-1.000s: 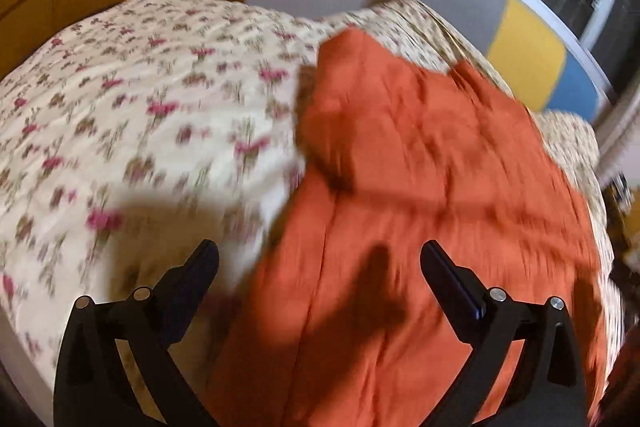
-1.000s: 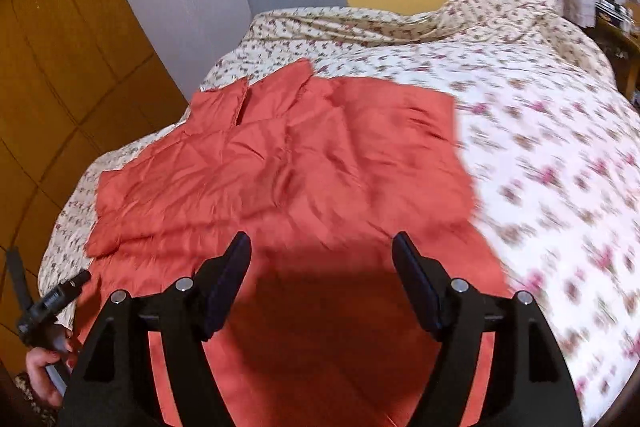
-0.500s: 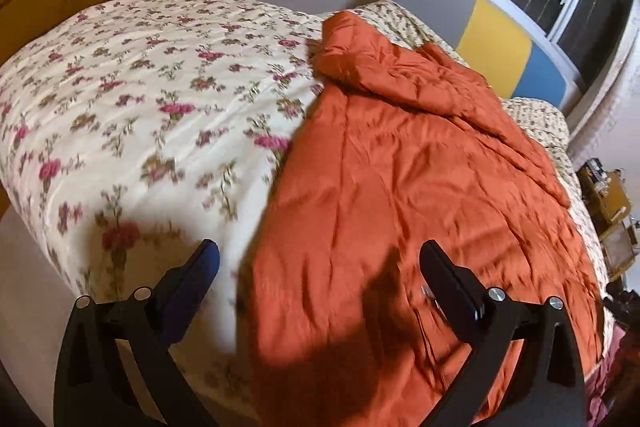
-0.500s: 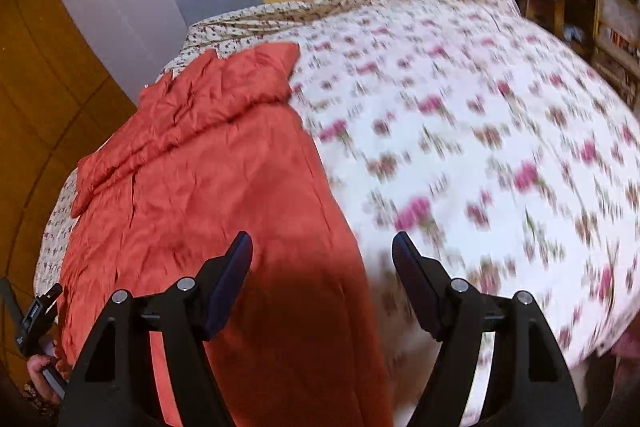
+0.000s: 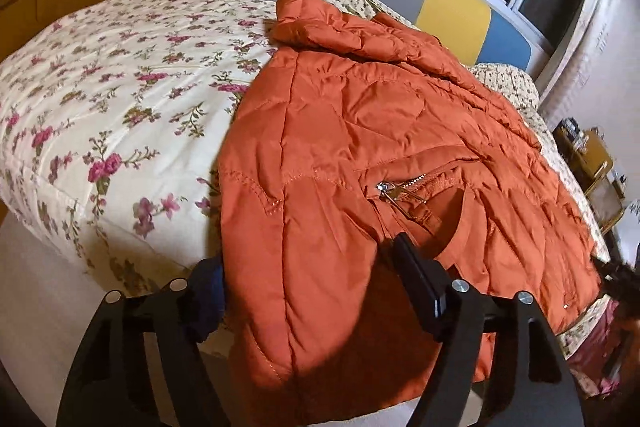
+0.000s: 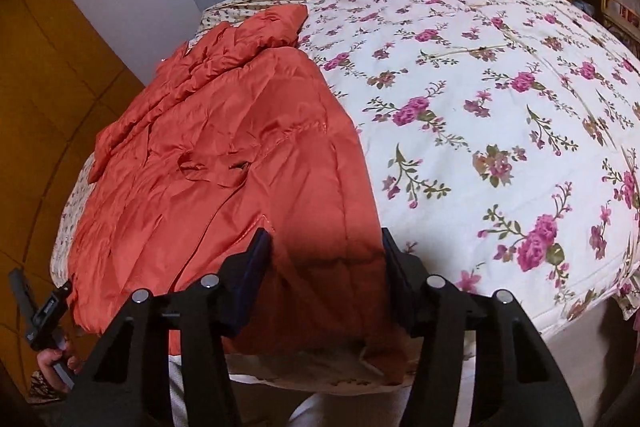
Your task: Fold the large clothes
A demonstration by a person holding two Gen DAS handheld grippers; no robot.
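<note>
An orange quilted jacket (image 5: 360, 131) lies spread on the bed (image 5: 100, 99), its collar end toward the headboard (image 5: 452, 7) and its hem draped over the foot edge nearest the person, with the flowered quilt bare on either side of it. At the left corner of that hem, the left gripper (image 5: 308, 279) has its jaws closing with the jacket's side edge between them; the frames suggest the pads are not yet pressing, so the fabric looks straddled rather than held. A zipped pocket (image 5: 408, 189) sits just beyond the inner finger. Farther right along the foot edge, the right gripper (image 6: 324, 267) is also closing, the other hem corner bunched between its fingers, again apparently not yet pinched. The jacket looks puffy, soft and light, with a slick shiny shell, so it will likely sag and slide once lifted, and air trapped in the padding may make folds spring back. A sound hold seems to be deep on the stitched hem seam at each corner, taking both layers, rather than on the smooth panel, where the pads could slip off.
</note>
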